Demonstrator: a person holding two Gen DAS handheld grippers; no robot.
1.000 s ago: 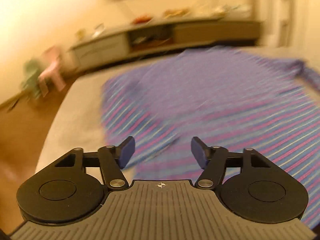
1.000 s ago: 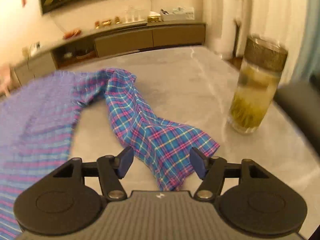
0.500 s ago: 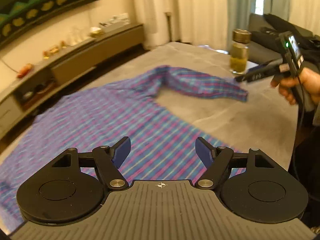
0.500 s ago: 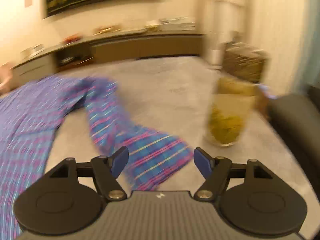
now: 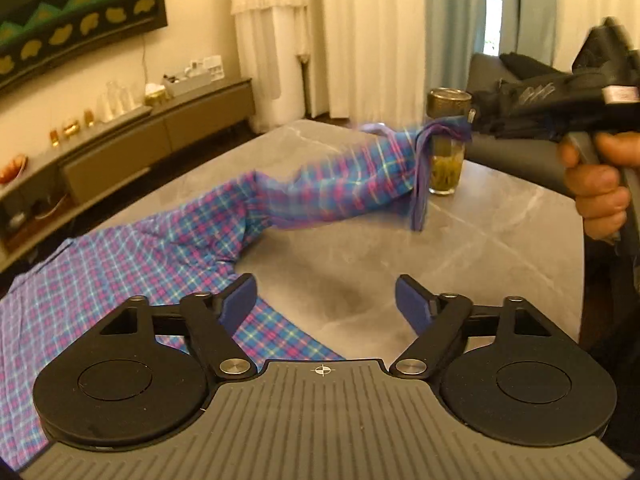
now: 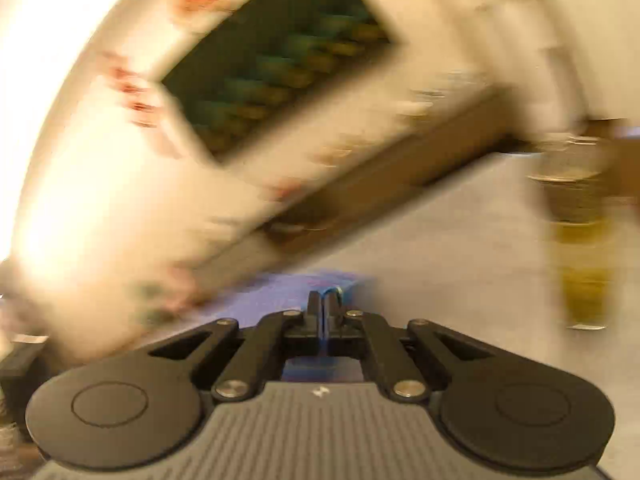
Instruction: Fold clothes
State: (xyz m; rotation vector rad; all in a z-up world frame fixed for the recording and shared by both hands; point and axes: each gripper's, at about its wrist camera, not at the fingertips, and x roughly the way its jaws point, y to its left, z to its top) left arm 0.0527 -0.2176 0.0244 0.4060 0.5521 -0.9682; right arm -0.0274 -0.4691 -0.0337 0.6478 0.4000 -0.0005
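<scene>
The left tool [image 5: 325,298] hangs with its jaws spread wide and nothing between them, its blue-padded fingers [image 5: 238,304] over the near part of the grey, marble-veined desk [image 5: 472,248]. Just under its left finger lies the body of the shirt [image 5: 100,280], a thin blue, pink and yellow check cloth spread flat over the desk's left side. One sleeve [image 5: 344,184] rises off the desk toward the right tool [image 6: 322,309], which is clamped shut on the sleeve's cuff; in the left view a hand [image 5: 596,188] grips that tool's black handle. Right behind the lifted cuff stands a tall glass jar [image 5: 447,136] with a metal lid and yellow-green contents, close enough that the cloth overlaps it in view. Beyond the desk runs a long low cabinet [image 5: 160,132] carrying small items, under a dark framed picture [image 5: 76,20], with pale curtains [image 5: 352,32] to the right. The right view is heavily blurred.
</scene>
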